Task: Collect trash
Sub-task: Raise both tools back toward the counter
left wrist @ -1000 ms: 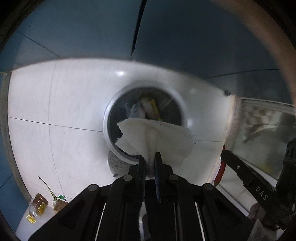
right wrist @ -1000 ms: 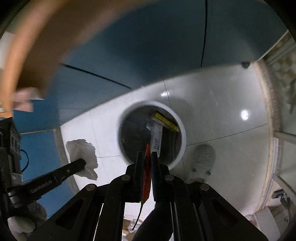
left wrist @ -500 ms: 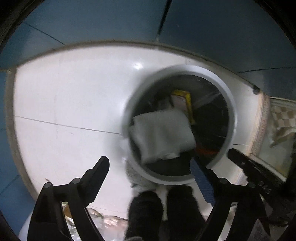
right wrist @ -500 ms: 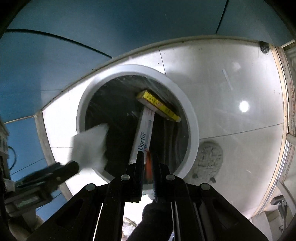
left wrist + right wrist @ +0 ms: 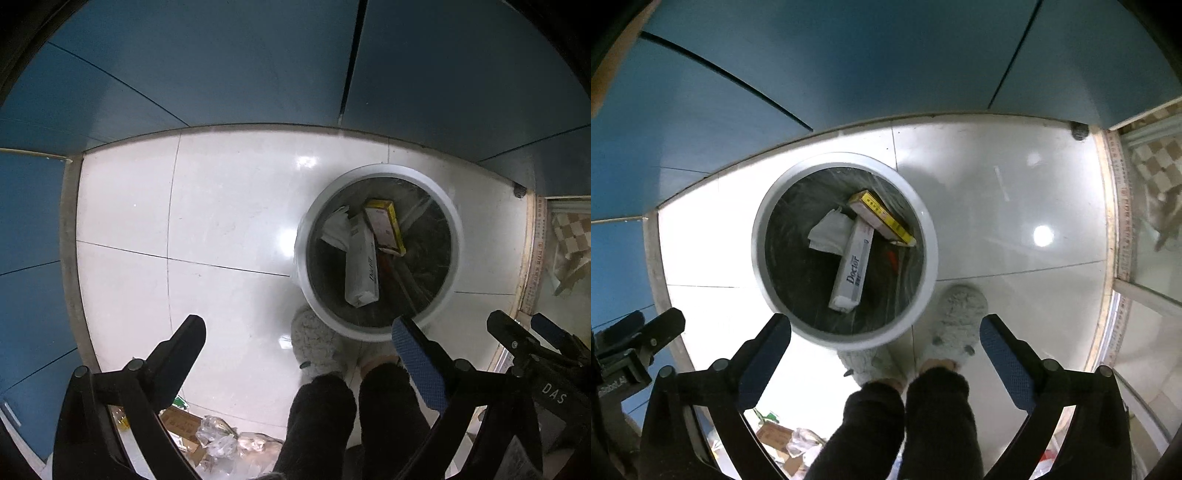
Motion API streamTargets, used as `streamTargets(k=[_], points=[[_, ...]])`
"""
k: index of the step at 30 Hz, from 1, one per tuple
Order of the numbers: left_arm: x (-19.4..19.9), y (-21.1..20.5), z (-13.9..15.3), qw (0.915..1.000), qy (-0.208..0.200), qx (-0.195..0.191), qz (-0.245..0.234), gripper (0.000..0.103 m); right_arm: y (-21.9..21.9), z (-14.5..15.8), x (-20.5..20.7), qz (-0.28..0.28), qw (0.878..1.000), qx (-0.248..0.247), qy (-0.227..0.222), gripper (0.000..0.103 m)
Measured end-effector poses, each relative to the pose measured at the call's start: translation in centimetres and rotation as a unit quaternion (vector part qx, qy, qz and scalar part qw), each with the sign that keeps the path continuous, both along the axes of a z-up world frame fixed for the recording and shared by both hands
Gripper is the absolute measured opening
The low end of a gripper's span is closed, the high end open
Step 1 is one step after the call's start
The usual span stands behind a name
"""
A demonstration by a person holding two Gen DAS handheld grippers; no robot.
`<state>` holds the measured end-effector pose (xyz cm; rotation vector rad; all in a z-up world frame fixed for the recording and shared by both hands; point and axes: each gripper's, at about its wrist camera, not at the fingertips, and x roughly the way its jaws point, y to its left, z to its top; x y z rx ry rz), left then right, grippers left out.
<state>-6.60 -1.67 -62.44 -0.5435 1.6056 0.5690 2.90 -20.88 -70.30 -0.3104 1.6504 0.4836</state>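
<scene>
The trash lies in the round white bin [image 5: 846, 334], which stands on the pale tiled floor [image 5: 997, 221] near the blue wall panels [image 5: 849, 55]; inside its dark liner a crumpled white tissue [image 5: 829, 232] rests against the long white "Doctor" box [image 5: 854, 267], whose far end touches the yellow-edged box [image 5: 882, 218], and a small red scrap [image 5: 892, 258] shows just beside them — all four are down in the bin, none in a grip; the right gripper [image 5: 884, 330] hangs over the bin's near rim pointing down, its jaws opening and spread wide with nothing between the blue pads; the left gripper [image 5: 299, 332] likewise points down, jaws opening and far apart, gripping nothing, with the bin off towards its right finger [image 5: 417, 354]; a person's dark fuzzy trouser legs [image 5: 905, 424] and grey fluffy slippers [image 5: 955, 314] stand just beside the bin, one slipper partly tucked under its edge; more litter — a brown carton [image 5: 181, 421] and crinkled clear plastic [image 5: 218, 441] — lies on the floor behind the feet.
</scene>
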Motion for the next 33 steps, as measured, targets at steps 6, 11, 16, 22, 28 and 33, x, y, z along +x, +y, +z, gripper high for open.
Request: streamTargets(k=[6,11,16,22,28,33], points=[[-1.0,-1.3,5.3,0.9998,-0.012,0.008,-0.011,0.103,-1.2,6.8,-1.0,0.01,1.0,-0.007,-0.025,0.103],[-1.9,-2.6,10.4,0.9995,-0.023,0.006,-0.021,0.103,-2.0,14.4,-1.8,0.013,0.999,-0.003,-0.047,0.103],[-3.2,-3.2,16.9,0.9988,-0.044,0.002,-0.023,0.103,-2.6,22.2,-3.0,0.016,0.998,0.002,-0.066,0.103],[-5.6,-3.8,23.6,0.9975,-0.065,0.017,-0.022,0.103,-3.6,31.4,-5.1,0.022,0.996,0.008,-0.087,0.103],[-6.7,-3.8,30.7,0.9934,-0.102,0.04,-0.035,0.103,-4.2,40.1,-7.1,0.018,0.994,0.044,-0.097,0.103],[-4.6,-1.6,37.7,0.9824,-0.155,0.099,-0.031,0.103,-3.5,46.0,-5.8,-0.001,0.99,0.099,-0.103,0.103]])
